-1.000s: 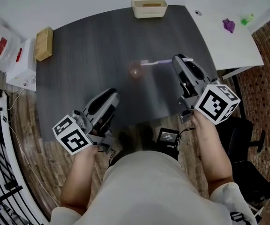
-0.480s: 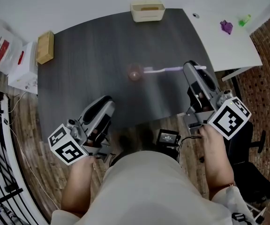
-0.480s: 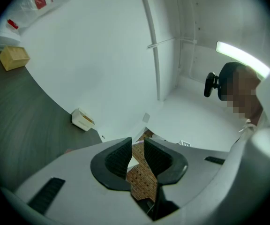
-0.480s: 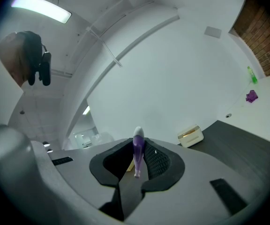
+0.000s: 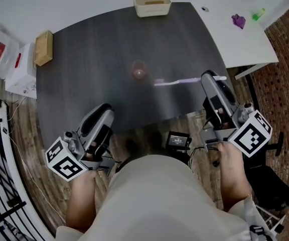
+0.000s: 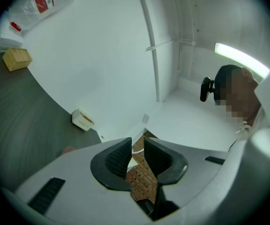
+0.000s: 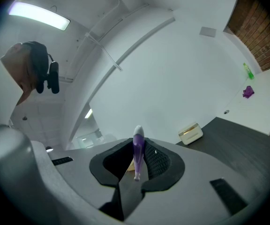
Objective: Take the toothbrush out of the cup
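Clamped in right gripper [image 5: 212, 78] [image 7: 137, 161]: purple toothbrush [image 5: 177, 81] [image 7: 138, 149], pads tight on handle. Out of cup [image 5: 138, 72], level, sticking left from the jaws, tip near cup but not touching. Cup upright on dark table [image 5: 94, 59], mid-table. Left gripper [image 5: 102, 112] [image 6: 135, 151] at near table edge, well apart from cup, jaws slightly apart, nothing between. Beige box [image 5: 152, 6] at far edge, wood block [image 5: 43, 48] at left edge.

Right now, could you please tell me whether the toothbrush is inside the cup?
No, the toothbrush is clamped in the right gripper and sticks out sideways, clear of the cup.
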